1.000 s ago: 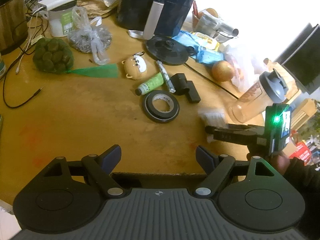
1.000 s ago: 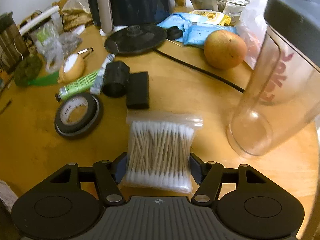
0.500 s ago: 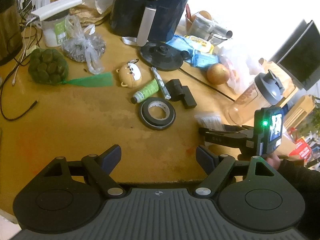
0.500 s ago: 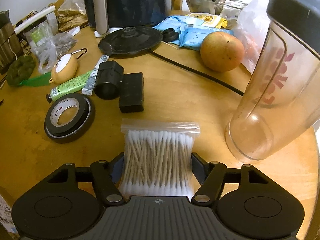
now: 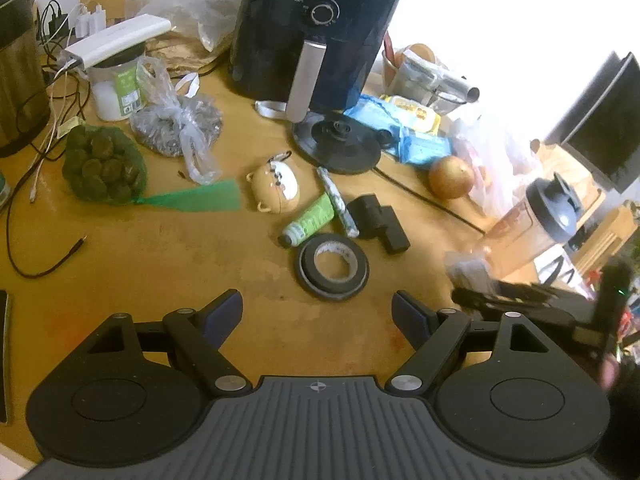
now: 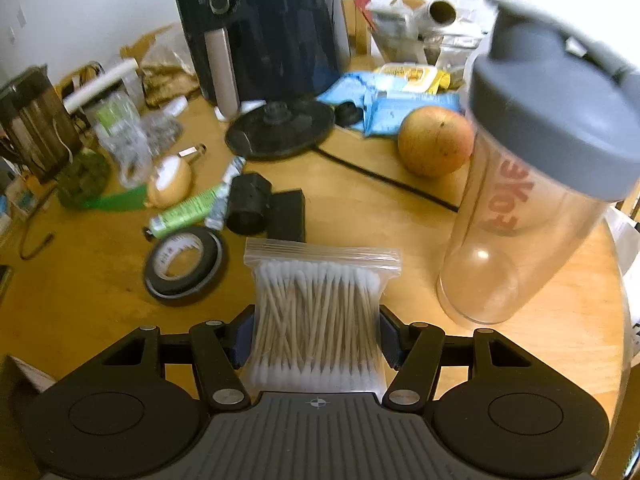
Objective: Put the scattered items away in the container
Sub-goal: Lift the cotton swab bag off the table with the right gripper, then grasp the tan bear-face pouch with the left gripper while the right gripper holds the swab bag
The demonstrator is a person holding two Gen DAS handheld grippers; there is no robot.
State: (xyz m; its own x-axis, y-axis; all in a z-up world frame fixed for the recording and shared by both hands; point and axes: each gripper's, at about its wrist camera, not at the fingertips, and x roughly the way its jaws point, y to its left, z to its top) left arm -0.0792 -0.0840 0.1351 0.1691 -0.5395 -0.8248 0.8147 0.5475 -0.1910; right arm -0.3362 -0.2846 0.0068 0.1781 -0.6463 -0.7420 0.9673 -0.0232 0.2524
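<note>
My right gripper (image 6: 316, 336) is closing its jaws on a clear zip bag of cotton swabs (image 6: 316, 312); both pads press its sides and it hangs above the wooden table (image 6: 400, 232). In the left wrist view that gripper (image 5: 476, 296) and the blurred bag (image 5: 466, 270) show at the right. My left gripper (image 5: 318, 312) is open over bare table with nothing between its fingers. Ahead of it lie a black tape roll (image 5: 332, 266), a green tube (image 5: 310, 220), a black adapter (image 5: 380, 220) and a bear-shaped case (image 5: 276, 186). No container is visible.
A clear shaker bottle (image 6: 520, 216) with a grey lid stands just right of the bag. Behind are an apple (image 6: 434, 140), a black kettle base (image 6: 280, 128) with its cord, an air fryer (image 5: 316, 28), blue packets, bagged goods and cables at the left.
My right gripper has risen off the table with the swab bag, and its jaws have narrowed on it. The left gripper has drawn back a little, showing more of the table.
</note>
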